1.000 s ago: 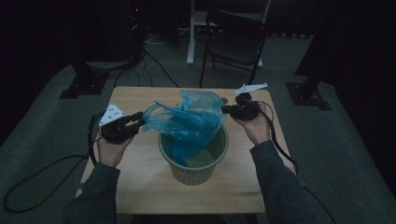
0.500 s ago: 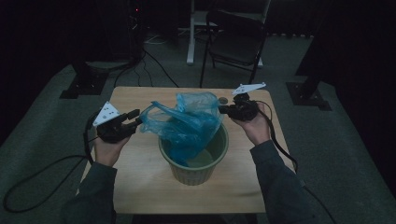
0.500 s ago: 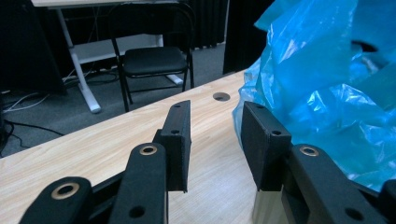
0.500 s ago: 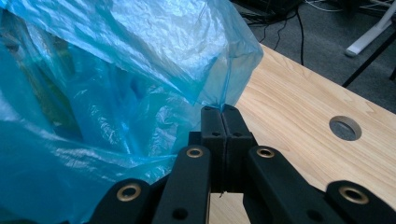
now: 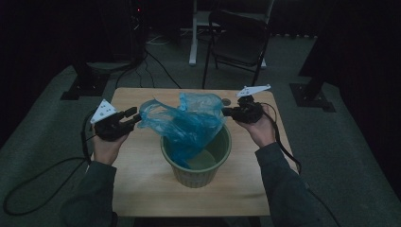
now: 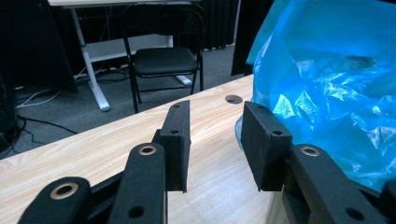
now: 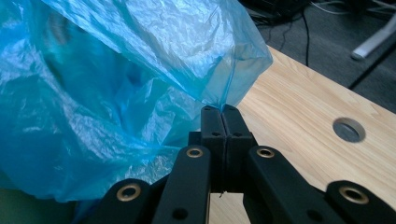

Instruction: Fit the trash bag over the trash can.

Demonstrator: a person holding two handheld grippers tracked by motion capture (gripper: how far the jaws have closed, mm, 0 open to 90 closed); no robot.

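Here the square light-wood table (image 5: 142,189) carries a round, ribbed, pale green plastic bin (image 5: 198,165) at its middle, and a thin, crinkled blue plastic bag (image 5: 184,123) is stretched above the bin, its lower part hanging down inside the rim while its mouth is held up and across the table.

The work in hand looks like lining the bin with the bag, so what matters is where the bag's edge lies from each set of jaws. The bag's long axis runs from the left gripper (image 5: 128,118) across to the right gripper (image 5: 228,112), with the bin under the span between them.

The right gripper, seen close in its own view (image 7: 222,111), has its jaws pressed fully together on a pinch of the bag's rim, which rises straight off the tips; that corner is secured on the person's right side of the bin.

The left gripper (image 6: 219,140) has just been opening: its jaws stand well apart, with bare table between the pads. The blue film lies just beside the right-hand jaw in that view, touching or nearly touching its outer face, not between the two. So the free edge sits towards the bin from these jaws, and my judgement is that this hand must shift that way before closing on it.
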